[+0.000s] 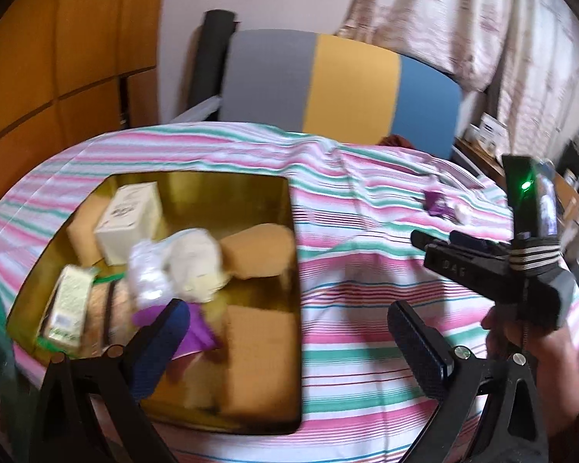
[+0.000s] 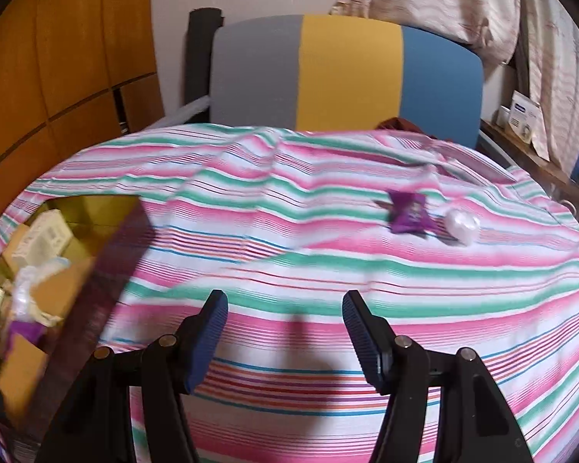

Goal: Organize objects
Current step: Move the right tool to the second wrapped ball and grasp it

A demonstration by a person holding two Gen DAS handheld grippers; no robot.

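A gold-lined box (image 1: 227, 196) sits on the striped cloth and holds tan sponges (image 1: 258, 250), a white carton (image 1: 129, 220), a green packet (image 1: 67, 301), crumpled white bags (image 1: 181, 266) and a purple wrapper (image 1: 200, 332). My left gripper (image 1: 289, 332) hangs open over the box's right edge, with nothing between its fingers. Out on the cloth lie another purple wrapper (image 2: 409, 214) and a small white ball (image 2: 463, 225). My right gripper (image 2: 285, 324) is open and empty above bare cloth, short of those two. It also shows in the left wrist view (image 1: 436, 237), held by a hand (image 1: 521, 339).
A chair (image 2: 347, 73) with a grey, yellow and blue back stands behind the table. Wooden cabinets (image 2: 58, 58) fill the left side. On the right are curtains (image 2: 444, 7) and a cluttered shelf (image 2: 525, 119). The striped cloth (image 2: 289, 212) is wrinkled near the far edge.
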